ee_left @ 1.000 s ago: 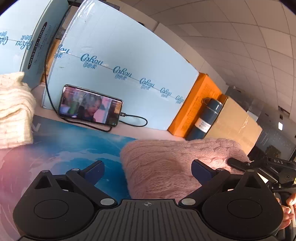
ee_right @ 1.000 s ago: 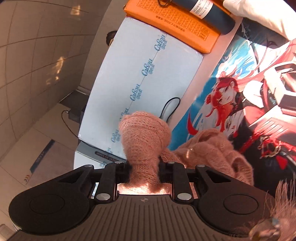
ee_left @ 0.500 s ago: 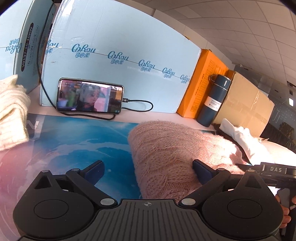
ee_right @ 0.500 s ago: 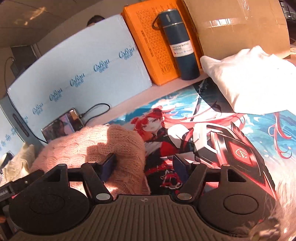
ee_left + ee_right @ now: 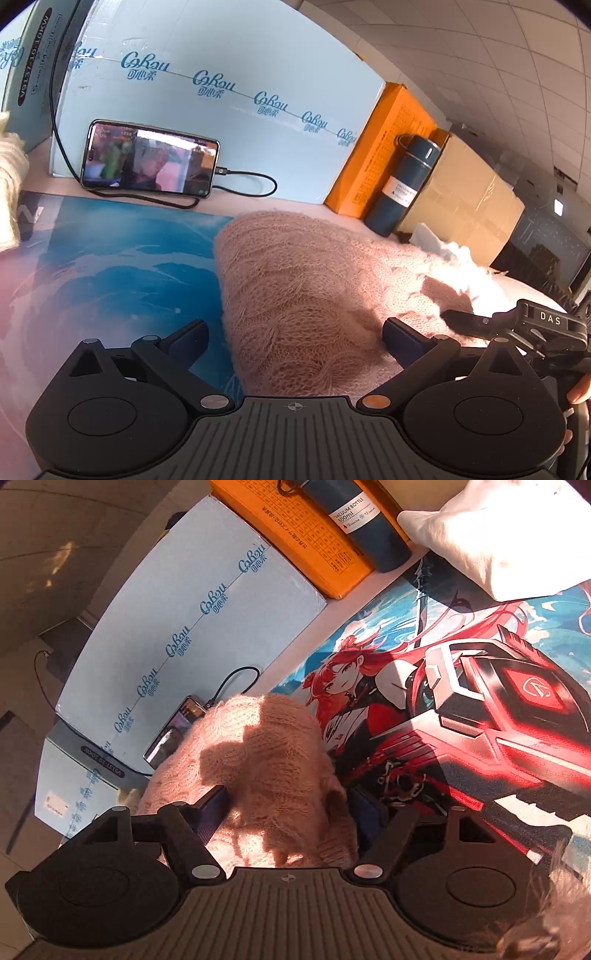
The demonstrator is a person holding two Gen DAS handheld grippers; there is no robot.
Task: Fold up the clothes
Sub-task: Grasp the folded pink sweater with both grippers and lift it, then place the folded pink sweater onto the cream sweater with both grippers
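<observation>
Pink knitted sweater bunched in a soft heap on the printed desk mat, toward the mat's back edge, middle of the tabletop. Left gripper spread wide, both fingers clear of the knit, the heap's near end lying between them untouched. Right gripper closing, sweater between its jaws; left finger against the wool, right finger not clearly pressing, so no firm pinch shown.

Along the back edge: pale blue cartons leaning upright, a phone propped against them with a black cable looping beside it. Further right, an orange box, a dark blue vacuum bottle standing just in front of it, then a brown cardboard box. White cloth lying at the mat's back right corner, close behind the sweater. Cream knit at the left edge. Nothing between either gripper and the sweater.
</observation>
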